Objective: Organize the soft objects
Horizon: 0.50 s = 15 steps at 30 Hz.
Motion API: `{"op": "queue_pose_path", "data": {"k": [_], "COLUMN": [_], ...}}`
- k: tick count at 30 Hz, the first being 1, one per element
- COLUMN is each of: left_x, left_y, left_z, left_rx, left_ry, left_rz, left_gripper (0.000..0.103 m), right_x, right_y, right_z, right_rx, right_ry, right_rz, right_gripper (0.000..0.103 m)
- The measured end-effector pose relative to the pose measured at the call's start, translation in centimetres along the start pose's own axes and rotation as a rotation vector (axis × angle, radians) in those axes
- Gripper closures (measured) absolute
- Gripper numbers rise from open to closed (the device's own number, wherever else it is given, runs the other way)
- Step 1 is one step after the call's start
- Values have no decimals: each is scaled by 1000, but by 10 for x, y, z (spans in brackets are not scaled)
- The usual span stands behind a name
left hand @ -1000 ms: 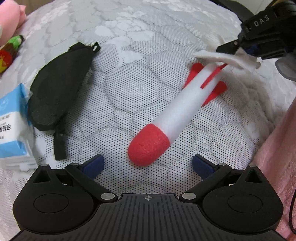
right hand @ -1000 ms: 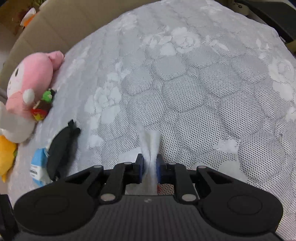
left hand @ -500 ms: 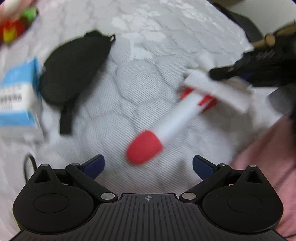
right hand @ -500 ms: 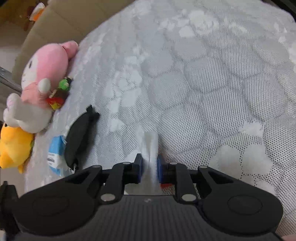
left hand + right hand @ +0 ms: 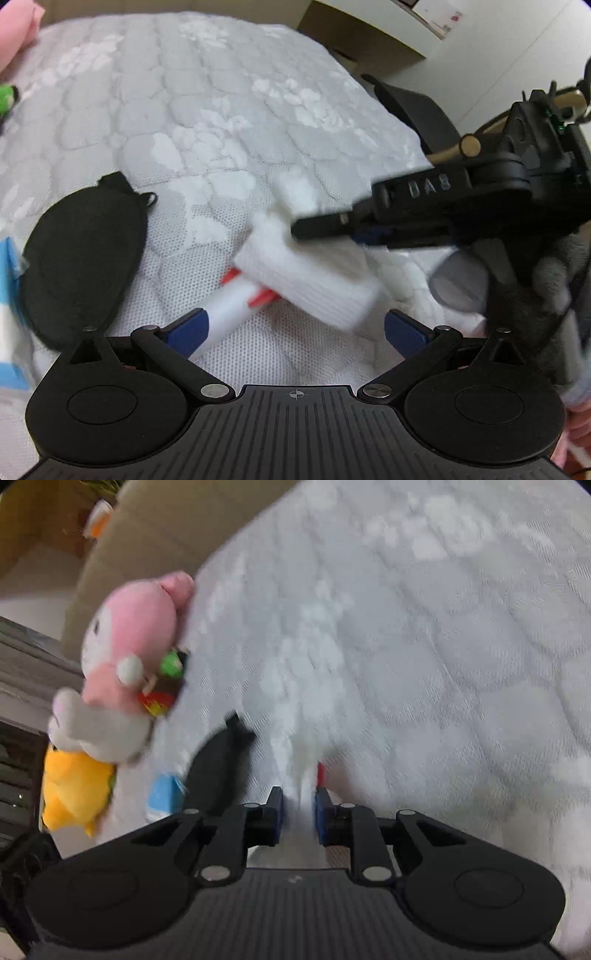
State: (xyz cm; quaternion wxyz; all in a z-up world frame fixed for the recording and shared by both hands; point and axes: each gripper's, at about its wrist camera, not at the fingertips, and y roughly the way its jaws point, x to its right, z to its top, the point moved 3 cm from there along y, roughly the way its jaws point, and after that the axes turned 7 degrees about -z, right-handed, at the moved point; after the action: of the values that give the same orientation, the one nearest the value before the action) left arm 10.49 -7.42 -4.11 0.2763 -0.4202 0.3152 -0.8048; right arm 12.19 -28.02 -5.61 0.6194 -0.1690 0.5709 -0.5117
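In the left wrist view a folded white cloth (image 5: 306, 284) hangs over the bed, with my right gripper (image 5: 325, 234) shut on its far end. Under the cloth lies a white foam rocket (image 5: 229, 310) with red fins. Its nose end is hidden behind my left finger. My left gripper (image 5: 295, 332) hovers open above the quilt with nothing between its pads. In the right wrist view the right gripper (image 5: 298, 805) pinches the white cloth (image 5: 295, 771), and a red bit of the rocket (image 5: 320, 773) shows beside it.
A black pouch (image 5: 88, 258) and a blue tissue pack (image 5: 7, 295) lie at the left on the grey quilted bed (image 5: 221, 110). A pink plush (image 5: 133, 646) and a yellow plush (image 5: 74, 786) sit at the bed's left edge. A cardboard box (image 5: 362, 33) stands beyond the bed.
My left gripper has risen and tilted up, so the rocket's red nose has slid out of view. The right gripper has carried the cloth leftward over the rocket's fins.
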Motion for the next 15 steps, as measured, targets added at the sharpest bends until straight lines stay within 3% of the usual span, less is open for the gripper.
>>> {"op": "queue_pose_path", "data": {"k": [3,5,6,8,11,13,15], "left_x": [-7,-16,-21,-23,-7,7,11], "left_y": [-20,-28,-28,-23,-16,-5,8], "left_z": [-11,-20,-23,-26,-24,-21,-21], "left_rx": [-5,10,7,-6,2,9,-25], "left_ry": [73,131,122,102,202,290,294], "left_rz": [237,379,375,290,197,157,118], "left_gripper": [0,0,0,0,0,0,0], "right_x": [-4,-7,-10,-23,-54,-72,-79], "right_y": [-2,-3,-2,0,3,16,33], "right_z": [3,-1,-5,-11,-17,-22,-29], "right_rx": [88,105,87,56,30,-16,-72], "right_ry": [-54,-84,-86,-100,-168,-214,-228], "right_rz": [-104,-116,-75,23,130,130,84], "right_gripper": [82,82,82,82,82,82,82]}}
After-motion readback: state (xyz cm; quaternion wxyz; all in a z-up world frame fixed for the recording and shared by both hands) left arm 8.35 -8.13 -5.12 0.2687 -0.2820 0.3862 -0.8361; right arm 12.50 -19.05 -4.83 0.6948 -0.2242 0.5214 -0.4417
